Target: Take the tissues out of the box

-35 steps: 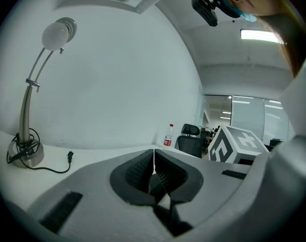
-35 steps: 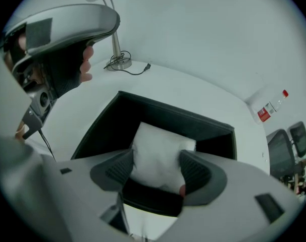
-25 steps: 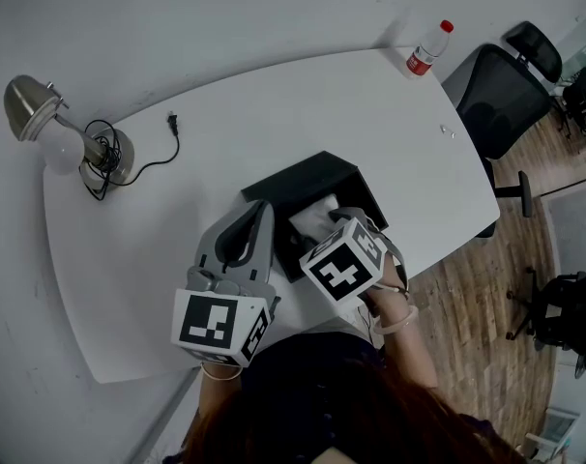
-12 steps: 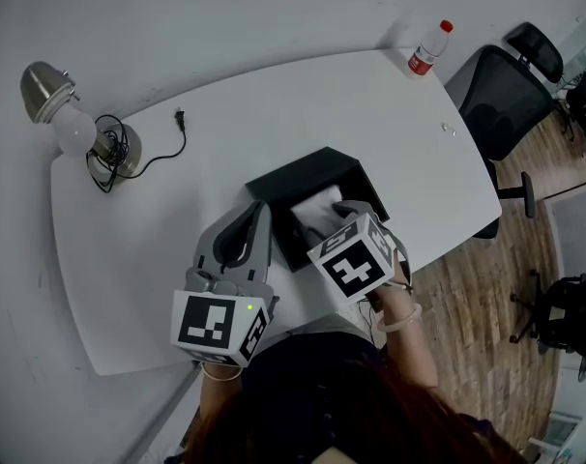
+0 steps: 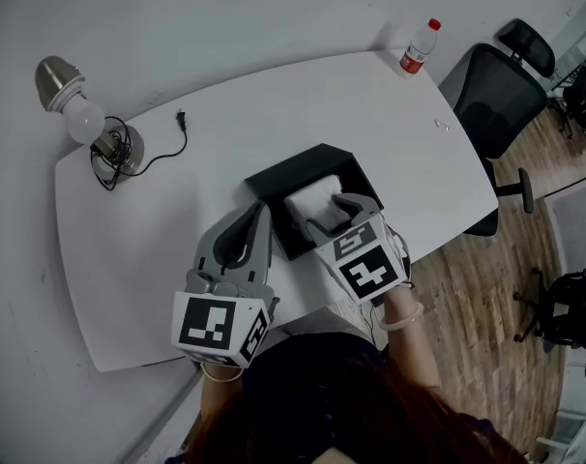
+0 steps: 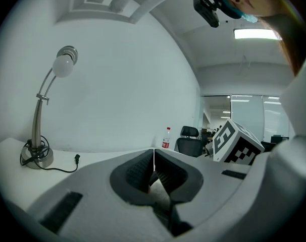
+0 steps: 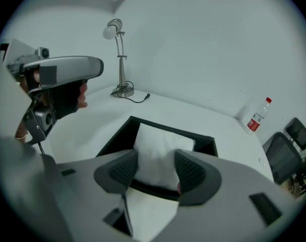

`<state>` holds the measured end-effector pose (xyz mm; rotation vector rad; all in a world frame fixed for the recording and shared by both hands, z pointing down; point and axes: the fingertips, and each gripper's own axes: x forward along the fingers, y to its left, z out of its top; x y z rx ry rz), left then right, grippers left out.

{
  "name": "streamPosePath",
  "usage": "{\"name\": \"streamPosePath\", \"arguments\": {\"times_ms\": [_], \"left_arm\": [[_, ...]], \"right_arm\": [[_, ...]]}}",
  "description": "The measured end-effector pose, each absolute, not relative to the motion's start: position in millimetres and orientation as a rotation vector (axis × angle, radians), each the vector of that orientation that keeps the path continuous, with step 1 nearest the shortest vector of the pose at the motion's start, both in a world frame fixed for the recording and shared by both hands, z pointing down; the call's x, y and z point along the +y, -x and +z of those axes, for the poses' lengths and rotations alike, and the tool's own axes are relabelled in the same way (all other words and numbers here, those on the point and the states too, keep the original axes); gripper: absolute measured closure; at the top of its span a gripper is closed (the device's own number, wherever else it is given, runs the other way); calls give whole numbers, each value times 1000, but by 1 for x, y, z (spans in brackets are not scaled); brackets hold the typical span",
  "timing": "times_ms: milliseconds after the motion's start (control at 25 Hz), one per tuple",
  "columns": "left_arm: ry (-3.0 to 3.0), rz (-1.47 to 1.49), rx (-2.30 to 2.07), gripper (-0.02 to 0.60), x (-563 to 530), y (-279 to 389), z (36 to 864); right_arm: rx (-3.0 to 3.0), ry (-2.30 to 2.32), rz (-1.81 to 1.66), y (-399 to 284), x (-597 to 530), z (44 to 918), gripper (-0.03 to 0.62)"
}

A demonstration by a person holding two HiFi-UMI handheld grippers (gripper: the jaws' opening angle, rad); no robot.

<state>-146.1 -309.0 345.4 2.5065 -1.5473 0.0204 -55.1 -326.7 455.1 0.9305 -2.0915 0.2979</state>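
Observation:
A black open-topped box (image 5: 278, 180) stands on the white table (image 5: 167, 211), near its front edge. My right gripper (image 5: 330, 214) is over the box, shut on a white stack of tissues (image 5: 312, 197) that sticks up out of it. In the right gripper view both pads press the sides of the tissues (image 7: 160, 142), with the box (image 7: 114, 136) below them. My left gripper (image 5: 260, 211) hovers just left of the box. Its jaws (image 6: 153, 160) are shut with nothing between them.
A metal desk lamp (image 5: 75, 114) with a coiled cord and loose plug (image 5: 180, 119) stands at the table's far left. A red-capped bottle (image 5: 416, 48) is at the far right corner. Black office chairs (image 5: 501, 85) stand beyond the table's right edge on the wood floor.
My right gripper has risen and tilted, and the white tissues show higher out of the box. The left gripper has stayed close beside the box.

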Motion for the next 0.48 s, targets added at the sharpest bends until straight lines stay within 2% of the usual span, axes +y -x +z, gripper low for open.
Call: {"name": "streamPosePath", "arguments": {"times_ms": [480], "left_arm": [[-2523, 32, -1581, 555, -282, 144, 337]], "right_arm": [[-2239, -1066, 218, 51, -320, 430, 349]]}}
